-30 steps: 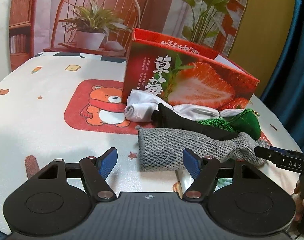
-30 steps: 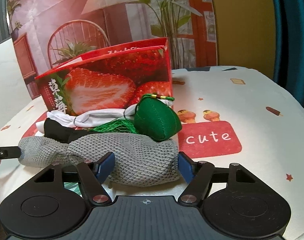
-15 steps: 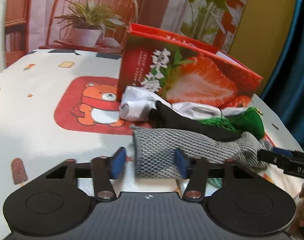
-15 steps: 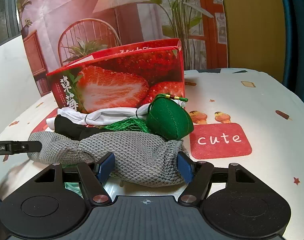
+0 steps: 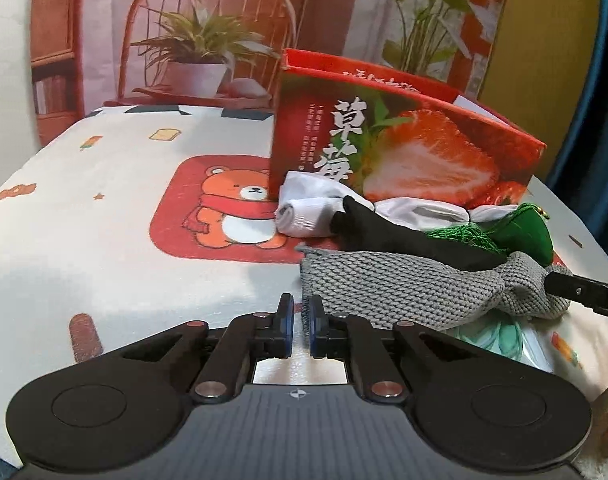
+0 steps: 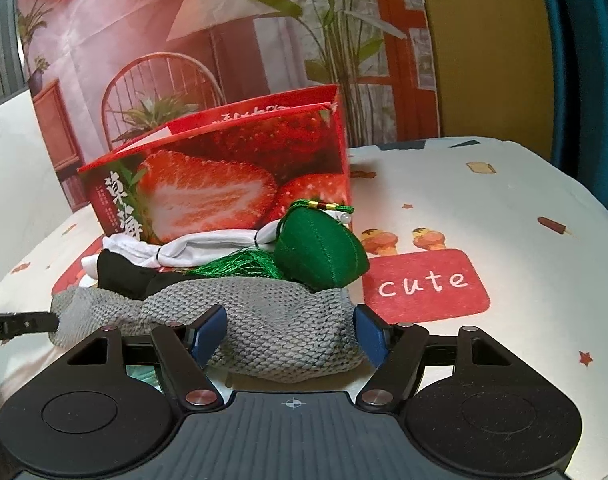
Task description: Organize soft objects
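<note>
A grey knitted cloth (image 5: 404,292) lies on the table in front of a black cloth (image 5: 384,232), a white cloth (image 5: 312,208) and a green stuffed pouch (image 5: 528,232) with green tassel threads. My left gripper (image 5: 297,326) is shut on the grey cloth's near left corner. My right gripper (image 6: 290,330) is open, its blue pads on either side of the grey cloth's (image 6: 272,320) right end. The green pouch (image 6: 320,254) sits just behind it. The left gripper's tip (image 6: 20,324) touches the cloth's far end.
A red strawberry-print box (image 5: 404,148), open on top, stands right behind the pile; it also shows in the right wrist view (image 6: 224,184). The tablecloth (image 5: 104,220) has a bear print on the left and a "cute" patch (image 6: 424,284) on the right.
My left gripper has closed from wide open onto the grey cloth's corner. My right gripper has stayed open around the cloth's other end.
</note>
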Tool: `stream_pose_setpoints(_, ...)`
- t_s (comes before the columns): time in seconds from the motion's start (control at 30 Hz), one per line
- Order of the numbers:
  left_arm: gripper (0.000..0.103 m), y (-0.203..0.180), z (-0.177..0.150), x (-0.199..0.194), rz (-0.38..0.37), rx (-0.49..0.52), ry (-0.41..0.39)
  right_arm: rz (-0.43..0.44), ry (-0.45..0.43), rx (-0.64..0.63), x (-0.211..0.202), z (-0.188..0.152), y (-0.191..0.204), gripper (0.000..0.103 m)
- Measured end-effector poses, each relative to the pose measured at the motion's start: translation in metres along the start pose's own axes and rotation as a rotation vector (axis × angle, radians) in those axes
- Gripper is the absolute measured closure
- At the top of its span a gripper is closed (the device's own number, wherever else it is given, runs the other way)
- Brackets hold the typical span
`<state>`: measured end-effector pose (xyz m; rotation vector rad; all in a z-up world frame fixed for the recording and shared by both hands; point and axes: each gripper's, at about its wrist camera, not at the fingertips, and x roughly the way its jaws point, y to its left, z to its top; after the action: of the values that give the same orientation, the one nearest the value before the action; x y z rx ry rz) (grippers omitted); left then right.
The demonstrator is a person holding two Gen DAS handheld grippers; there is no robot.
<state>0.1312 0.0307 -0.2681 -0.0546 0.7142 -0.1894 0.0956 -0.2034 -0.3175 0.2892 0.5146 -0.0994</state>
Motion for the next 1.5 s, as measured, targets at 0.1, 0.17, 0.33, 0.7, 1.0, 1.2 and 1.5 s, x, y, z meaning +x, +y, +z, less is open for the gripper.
stream_pose_setpoints(0.1,0.095,0.005,0.000,0.002,0.021,-0.020,0.011,-0.004,0.000,0.013,0.001,0.000,-0.003,0.036)
stream_pose_setpoints(0.17,0.095,0.010,0.000,0.003,-0.003,-0.056,0.017,-0.010,0.001,0.020,0.002,0.000,-0.004,0.036)
stream_pose_setpoints(0.33,0.087,0.020,0.003,-0.002,-0.065,-0.150,-0.024,-0.010,0.017,0.053,0.008,-0.002,-0.011,0.040)
stream_pose_setpoints(0.7,0.051,0.011,0.007,-0.007,-0.136,-0.172,-0.094,0.023,0.036,0.011,0.007,-0.005,-0.002,0.063)
stream_pose_setpoints(1.0,0.051,0.021,0.007,-0.013,-0.124,-0.213,-0.124,0.021,0.038,0.011,0.007,-0.004,-0.003,0.063)
stream_pose_setpoints(1.2,0.051,0.017,0.009,-0.017,-0.110,-0.192,-0.142,0.012,0.038,0.013,0.008,-0.005,-0.003,0.063)
stream_pose_setpoints(1.5,0.044,0.016,0.009,-0.022,-0.107,-0.163,-0.178,0.008,0.037,0.018,0.007,-0.004,-0.004,0.062)
